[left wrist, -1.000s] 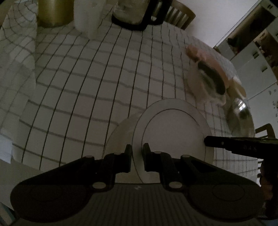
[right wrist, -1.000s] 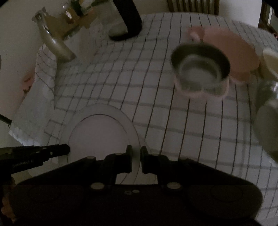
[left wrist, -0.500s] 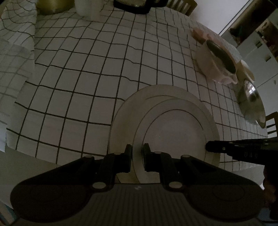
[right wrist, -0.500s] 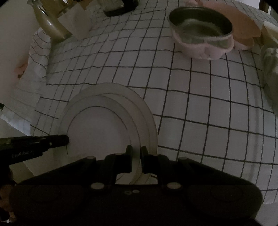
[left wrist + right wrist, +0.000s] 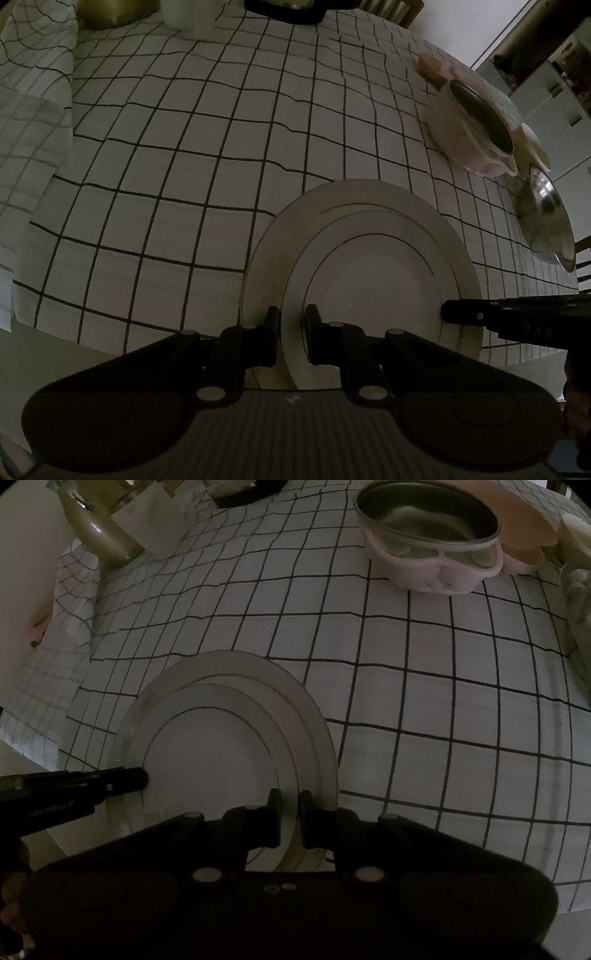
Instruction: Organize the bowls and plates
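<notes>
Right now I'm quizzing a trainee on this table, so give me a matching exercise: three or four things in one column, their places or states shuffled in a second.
Things:
1. small plate
2. large plate
3. metal bowl
4. left hand-held gripper

Places or states:
A. nested in a pink bowl
B. flat on the checked cloth, under another plate
C. gripped at both rims, over the large plate
D. shut on the small plate's rim

Pairs: 1-C, 2-B, 3-A, 4-D

The right gripper (image 5: 290,805) pinches the small plate (image 5: 207,753) (atop a larger plate (image 5: 295,698)), nearer than the pink bowl (image 5: 432,535).
</notes>
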Tool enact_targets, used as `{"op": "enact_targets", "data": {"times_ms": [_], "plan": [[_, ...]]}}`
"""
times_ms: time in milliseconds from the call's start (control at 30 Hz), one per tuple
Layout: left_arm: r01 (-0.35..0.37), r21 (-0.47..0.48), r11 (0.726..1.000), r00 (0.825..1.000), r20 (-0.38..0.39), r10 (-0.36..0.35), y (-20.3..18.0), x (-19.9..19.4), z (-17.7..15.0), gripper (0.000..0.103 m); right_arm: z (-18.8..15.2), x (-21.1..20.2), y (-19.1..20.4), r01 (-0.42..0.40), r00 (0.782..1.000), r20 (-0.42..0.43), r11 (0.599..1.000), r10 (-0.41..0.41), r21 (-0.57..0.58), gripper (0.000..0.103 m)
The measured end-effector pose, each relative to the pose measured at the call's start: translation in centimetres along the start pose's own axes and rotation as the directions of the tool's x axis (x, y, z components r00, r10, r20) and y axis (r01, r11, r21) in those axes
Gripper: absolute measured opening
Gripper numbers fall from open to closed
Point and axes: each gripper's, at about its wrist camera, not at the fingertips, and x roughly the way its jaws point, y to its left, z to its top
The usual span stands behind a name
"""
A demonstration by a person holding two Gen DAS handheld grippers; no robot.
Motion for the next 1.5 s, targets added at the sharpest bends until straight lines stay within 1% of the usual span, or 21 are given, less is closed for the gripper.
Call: {"op": "enact_targets", "data": {"times_ms": [367, 567, 700, 933, 1033, 1167, 1300, 1433, 1500], "plan": [[-0.003, 0.015, 1.000, 0.999, -0.048, 0.004, -0.2, 0.3, 0.6, 0.013, 0.3, 0.1, 0.0, 0.015, 1.000, 0.011, 1.000, -0.015, 0.016, 0.011], [0.001, 0.037, 0.999, 0.999, -0.055, 0.001, -0.1, 0.1, 0.7, 0.013, 0.3, 0.0, 0.1, 0.022, 1.000, 0.017, 1.000, -0.022, 0.005, 0.010], [0.004, 0.042, 0.999, 0.999, -0.052, -0.002, 0.1, 0.0, 0.7, 0.013, 0.3, 0.1, 0.0, 0.014, 1.000, 0.014, 1.000, -0.015, 0.012, 0.009], [0.009, 0.047, 0.999, 1.000, -0.027, -0.008, 0.7, -1.1, 0.4, 0.013, 0.2, 0.1, 0.5, 0.040, 0.999, 0.012, 0.999, -0.040, -0.014, 0.010], [-0.001, 0.058, 0.998, 1.000, -0.011, 0.001, 0.6, -1.5, 0.3, 0.013, 0.2, 0.0, 0.8, 0.053, 0.999, 0.009, 0.998, -0.052, -0.021, 0.011], [-0.010, 0.089, 0.996, 1.000, 0.015, 0.009, 0.1, -2.4, 0.1, 0.013, 0.0, -0.8, 0.7, 0.054, 0.998, 0.018, 0.998, -0.053, -0.027, 0.018], [-0.001, 0.121, 0.993, 0.999, 0.047, -0.005, -0.8, -3.7, 0.2, 0.013, -0.5, -2.0, 1.1, 0.051, 0.998, 0.037, 0.997, -0.049, -0.051, 0.021], [0.011, 0.140, 0.990, 0.996, 0.089, -0.023, -1.9, -5.0, 0.4, 0.014, -1.1, -3.7, 1.7, 0.059, 0.995, 0.088, 0.997, -0.055, -0.048, 0.027], [0.009, 0.153, 0.988, 0.994, 0.110, -0.026, -2.5, -5.5, 0.7, 0.014, -1.4, -4.8, 1.7, 0.049, 0.991, 0.123, 0.998, -0.046, -0.025, 0.033]]}}
